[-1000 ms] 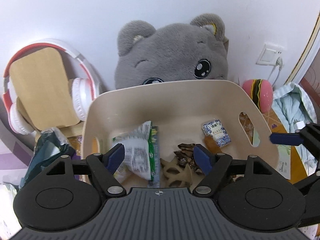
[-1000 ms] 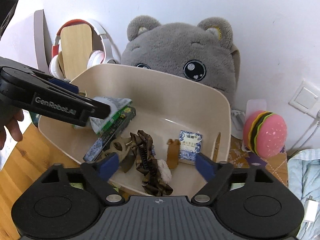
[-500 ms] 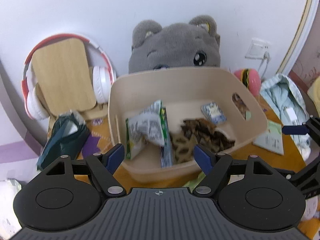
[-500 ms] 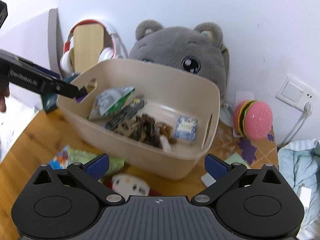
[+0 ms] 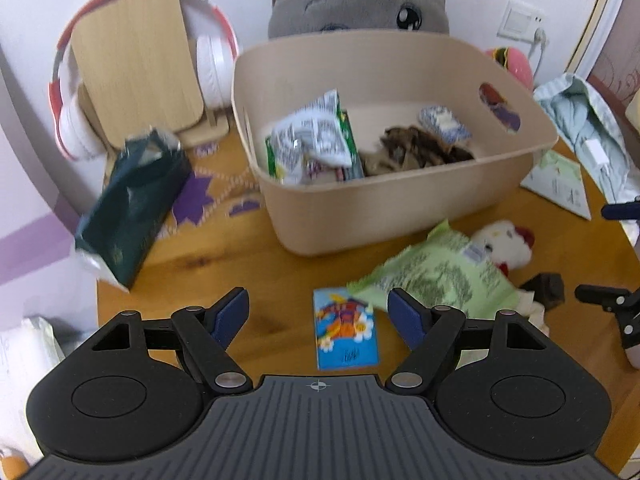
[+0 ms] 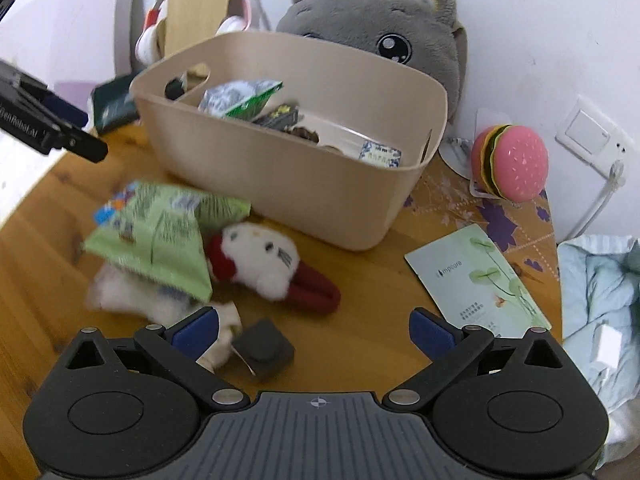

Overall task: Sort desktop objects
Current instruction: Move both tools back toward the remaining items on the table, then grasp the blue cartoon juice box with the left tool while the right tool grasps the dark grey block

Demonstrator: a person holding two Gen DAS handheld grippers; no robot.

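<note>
Both tongs, left tongs [image 5: 318, 312] and right tongs [image 6: 314, 330], stand apart and hold nothing. The beige bin [image 5: 400, 208] sits far on the counter [image 5: 248, 264]; green packet [image 6: 156, 236] lies near it.

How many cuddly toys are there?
2. A big grey plush sits behind the beige bin, against the wall. A small white plush lies on the table in front of the bin. Others could be hidden.

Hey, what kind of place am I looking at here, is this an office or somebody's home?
Most likely a home, perhaps a bedroom desk: a big grey plush toy against the wall, headphones on a wooden stand, and bedding beside the cluttered wooden table.
</note>
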